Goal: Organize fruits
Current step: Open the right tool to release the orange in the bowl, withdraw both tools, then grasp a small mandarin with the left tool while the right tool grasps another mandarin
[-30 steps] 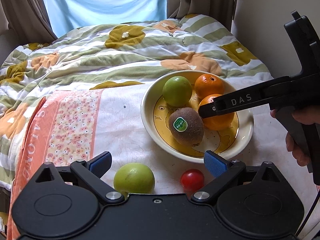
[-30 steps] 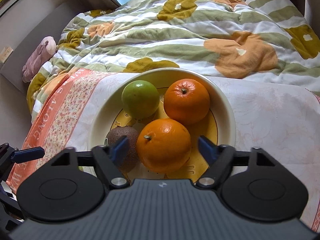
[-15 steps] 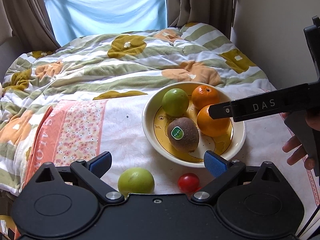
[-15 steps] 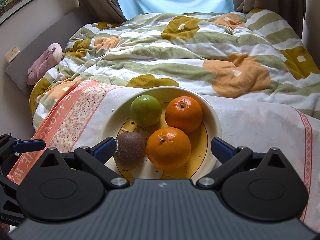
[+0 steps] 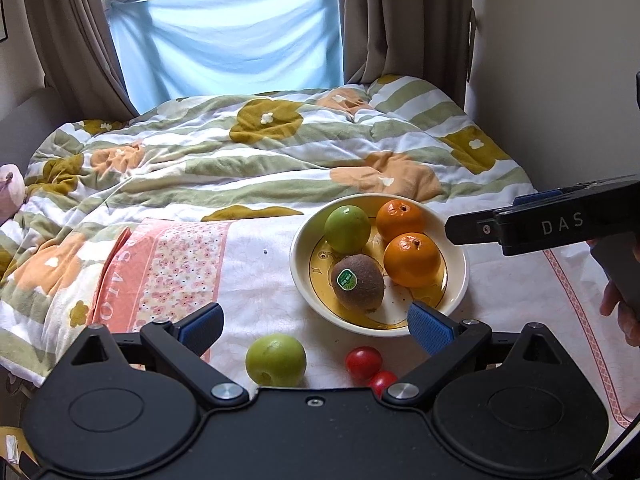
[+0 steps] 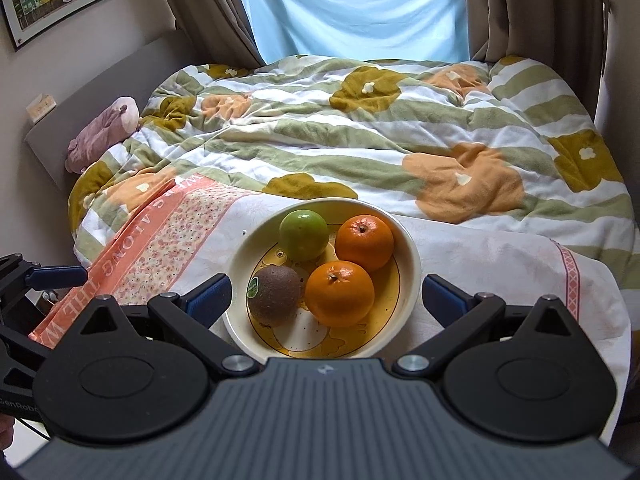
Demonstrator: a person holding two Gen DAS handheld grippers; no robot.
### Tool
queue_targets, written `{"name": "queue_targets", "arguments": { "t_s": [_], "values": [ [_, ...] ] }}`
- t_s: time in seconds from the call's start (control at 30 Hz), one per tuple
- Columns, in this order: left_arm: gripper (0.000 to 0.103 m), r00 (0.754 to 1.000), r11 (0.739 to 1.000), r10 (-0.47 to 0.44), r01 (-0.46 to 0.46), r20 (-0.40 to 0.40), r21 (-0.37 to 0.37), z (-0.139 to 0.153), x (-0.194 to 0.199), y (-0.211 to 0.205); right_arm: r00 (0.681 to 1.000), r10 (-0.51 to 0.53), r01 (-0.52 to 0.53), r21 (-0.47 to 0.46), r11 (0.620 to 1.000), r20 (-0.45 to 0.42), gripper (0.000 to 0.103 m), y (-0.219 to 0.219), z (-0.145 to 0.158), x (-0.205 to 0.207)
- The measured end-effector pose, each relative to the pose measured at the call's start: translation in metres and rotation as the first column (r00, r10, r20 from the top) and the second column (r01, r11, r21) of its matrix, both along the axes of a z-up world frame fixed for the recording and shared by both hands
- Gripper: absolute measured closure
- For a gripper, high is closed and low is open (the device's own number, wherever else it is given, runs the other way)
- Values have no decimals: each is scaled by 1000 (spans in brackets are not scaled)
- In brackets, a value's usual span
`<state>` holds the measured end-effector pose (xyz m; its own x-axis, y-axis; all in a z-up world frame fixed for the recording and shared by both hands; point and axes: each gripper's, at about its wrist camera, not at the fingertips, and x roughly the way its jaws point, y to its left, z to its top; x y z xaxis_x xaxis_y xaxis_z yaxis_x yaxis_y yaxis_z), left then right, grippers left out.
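Observation:
A cream bowl (image 5: 456, 280) (image 6: 408, 252) on the white cloth holds a green apple (image 5: 347, 224) (image 6: 304, 234), two oranges (image 5: 412, 259) (image 6: 340, 294) and a kiwi (image 5: 357, 283) (image 6: 274, 296) with a green sticker. On the cloth in front of the bowl lie a second green apple (image 5: 276, 360) and two small red tomatoes (image 5: 363, 362). My left gripper (image 5: 316, 326) hangs open above that apple and the tomatoes, holding nothing. My right gripper (image 6: 326, 294) is open and empty, raised over the bowl's near side; it appears at the right in the left wrist view (image 5: 472, 229).
A floral quilt (image 5: 280, 152) covers the bed behind the cloth. A pink-bordered patterned cloth (image 5: 160, 272) lies left of the bowl. A pink plush toy (image 6: 104, 132) rests at the headboard. Curtains and a window stand at the back, a wall on the right.
Both grippers have risen and drawn back from the bowl. The right gripper opened wider and left the near orange in the bowl. A second tomato has come into view.

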<state>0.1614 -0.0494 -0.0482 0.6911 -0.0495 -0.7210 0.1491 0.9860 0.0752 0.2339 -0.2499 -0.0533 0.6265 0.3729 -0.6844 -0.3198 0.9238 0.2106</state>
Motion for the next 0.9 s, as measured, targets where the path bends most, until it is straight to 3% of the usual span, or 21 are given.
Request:
{"name": "queue_targets", "arguments": {
  "t_s": [0.27,0.57,0.77,0.9],
  "values": [
    [3,999,1000,13,-12,45,-10,11,-31,-2,999,-26,26,-23,999,29,0,-10,18,-41],
    [3,995,999,13,-10,100,-34,15,-60,-2,984,-169,170,-16,985,48,0,-22,30,-102],
    [3,996,998,-11,17,94,-58,12,-77,5,972,-229,232,-67,970,56,0,-17,26,-145],
    [3,996,997,-26,33,90,-76,3,-87,6,961,-271,274,-53,960,51,0,-17,16,-168]
  ]
}}
